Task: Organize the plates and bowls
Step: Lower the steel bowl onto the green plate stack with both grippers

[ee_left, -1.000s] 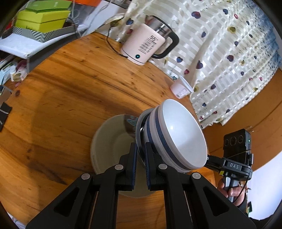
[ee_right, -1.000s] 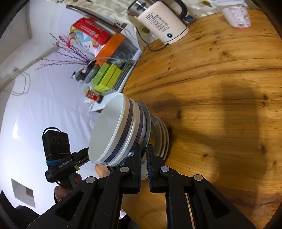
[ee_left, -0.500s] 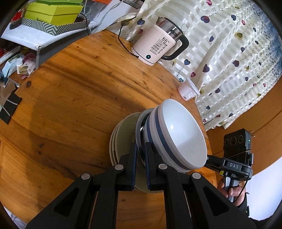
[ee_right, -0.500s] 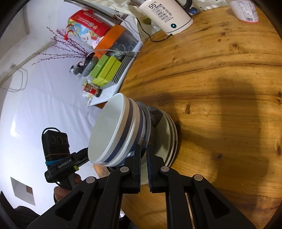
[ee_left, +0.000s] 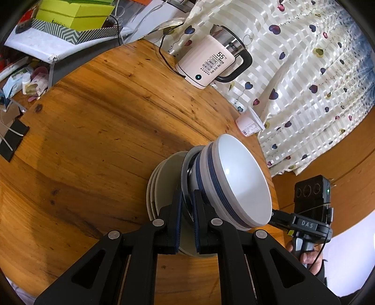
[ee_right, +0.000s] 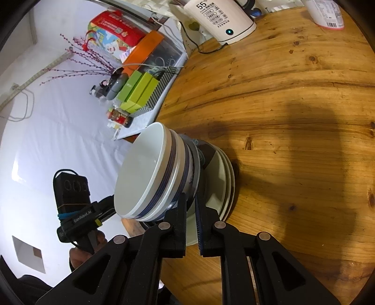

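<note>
A stack of white bowls with blue bands is tipped over a stack of white plates on the round wooden table. My left gripper is shut on the near rim of the lowest bowl. From the opposite side, my right gripper is shut on that bowl's rim too. Each wrist view shows the other gripper's body beside the bowls, its fingertips hidden behind them. I cannot tell whether the lowest bowl touches the plates.
A white electric kettle with its cord stands at the table's far edge, a small yogurt cup near it. Green boxes and clutter fill a shelf beside the table. A heart-patterned curtain hangs behind.
Both grippers have shifted a little with the bowl stack; the plates now show edge-on beside the bowls instead of as a wide disc beneath them. Both grips are unchanged.
</note>
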A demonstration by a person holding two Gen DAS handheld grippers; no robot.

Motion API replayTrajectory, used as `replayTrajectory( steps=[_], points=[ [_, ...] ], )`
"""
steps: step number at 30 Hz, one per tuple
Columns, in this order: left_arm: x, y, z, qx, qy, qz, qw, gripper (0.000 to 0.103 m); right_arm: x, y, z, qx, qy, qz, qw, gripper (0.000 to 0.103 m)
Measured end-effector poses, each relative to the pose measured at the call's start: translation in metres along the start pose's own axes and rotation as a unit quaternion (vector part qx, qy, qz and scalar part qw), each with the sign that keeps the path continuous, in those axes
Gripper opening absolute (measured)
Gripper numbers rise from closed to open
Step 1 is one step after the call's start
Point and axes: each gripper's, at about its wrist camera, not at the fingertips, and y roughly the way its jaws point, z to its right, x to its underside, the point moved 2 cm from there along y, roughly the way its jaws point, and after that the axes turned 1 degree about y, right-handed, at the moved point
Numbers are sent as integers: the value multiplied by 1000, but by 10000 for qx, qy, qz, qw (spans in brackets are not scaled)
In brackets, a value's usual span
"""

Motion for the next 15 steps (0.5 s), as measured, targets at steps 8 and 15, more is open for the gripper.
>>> replayTrajectory(
  steps=[8,15],
  points=[
    [2,-9,6,-279,193,158,9993,10,6,-18,-5,349,-234,205,9989,36],
    [15,-22,17,-551,548,341,9964,14,19,-40,-19,707,-581,546,9943,59]
  ],
)
